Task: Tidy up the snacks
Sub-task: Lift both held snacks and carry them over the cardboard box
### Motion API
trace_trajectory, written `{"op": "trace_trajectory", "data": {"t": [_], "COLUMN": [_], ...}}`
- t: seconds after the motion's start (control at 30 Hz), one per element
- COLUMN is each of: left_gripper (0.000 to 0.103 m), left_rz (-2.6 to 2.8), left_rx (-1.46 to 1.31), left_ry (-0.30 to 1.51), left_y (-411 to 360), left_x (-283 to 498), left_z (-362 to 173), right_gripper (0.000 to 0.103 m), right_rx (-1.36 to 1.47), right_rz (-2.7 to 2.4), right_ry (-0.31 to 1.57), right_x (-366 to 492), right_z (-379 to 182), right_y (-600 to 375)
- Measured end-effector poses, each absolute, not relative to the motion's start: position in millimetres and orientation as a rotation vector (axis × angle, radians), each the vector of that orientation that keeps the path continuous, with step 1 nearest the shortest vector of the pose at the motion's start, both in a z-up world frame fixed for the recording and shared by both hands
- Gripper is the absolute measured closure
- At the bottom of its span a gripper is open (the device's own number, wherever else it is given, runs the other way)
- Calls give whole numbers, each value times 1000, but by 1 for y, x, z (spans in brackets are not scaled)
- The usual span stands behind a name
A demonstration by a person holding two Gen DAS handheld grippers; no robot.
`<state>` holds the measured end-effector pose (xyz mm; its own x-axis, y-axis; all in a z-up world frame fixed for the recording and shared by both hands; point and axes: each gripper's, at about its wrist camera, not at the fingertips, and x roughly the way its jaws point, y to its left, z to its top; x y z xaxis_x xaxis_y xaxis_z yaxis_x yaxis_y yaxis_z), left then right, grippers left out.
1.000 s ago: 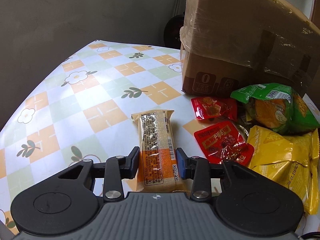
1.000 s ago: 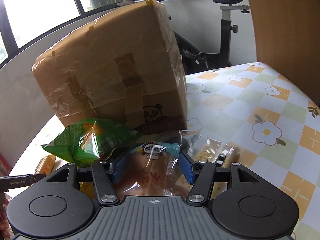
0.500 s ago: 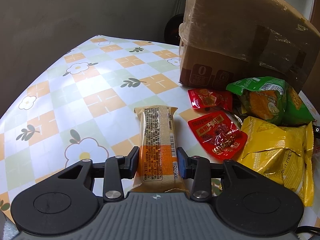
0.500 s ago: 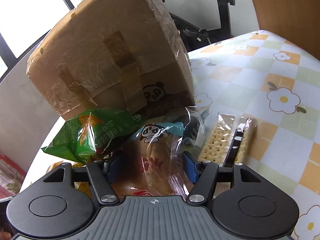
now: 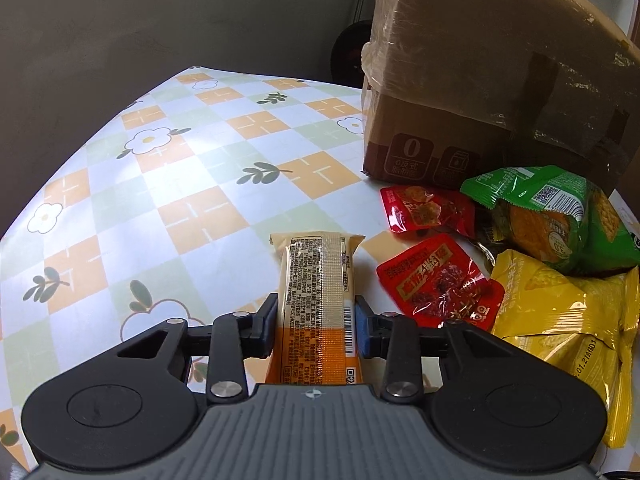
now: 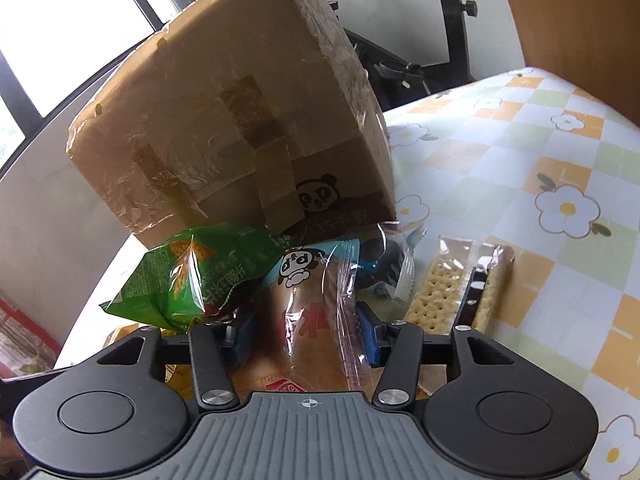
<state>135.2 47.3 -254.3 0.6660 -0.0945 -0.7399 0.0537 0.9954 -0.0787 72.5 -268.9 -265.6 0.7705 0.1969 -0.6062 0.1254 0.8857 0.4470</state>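
- Left wrist: left gripper (image 5: 316,326) closing, pads pinching orange wafer pack (image 5: 318,300); red sachets (image 5: 438,284) at two o'clock.
- Right wrist only: right gripper (image 6: 306,334) closing around clear-wrapped bread (image 6: 310,320); cracker pack (image 6: 460,284) at two o'clock, cardboard box (image 6: 228,136) at twelve.

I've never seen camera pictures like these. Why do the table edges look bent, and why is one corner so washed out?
Left wrist view: the fisheye lens bows the flowered tablecloth into a curve and darkens the corners; the print on the orange snack bar stays sharp. Right wrist view: the window behind the cardboard box is blown out white, and the clear bread wrapper glints.
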Motion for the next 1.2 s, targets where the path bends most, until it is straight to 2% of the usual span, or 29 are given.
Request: {"op": "trace_trajectory", "data": {"t": [0.97, 1.2], "left_gripper": [64, 64], "left_rz": [-132, -124], "left_rx": [-134, -140], "left_ry": [658, 566], "left_y": [54, 69], "left_x": [100, 99], "left_z": [-196, -158], "right_gripper": [62, 62], "right_rx": [327, 317], "right_rz": [-87, -78], "right_ry": [532, 427], "right_x": [47, 44], "right_z": [-199, -160], "right_y": [-291, -298]}}
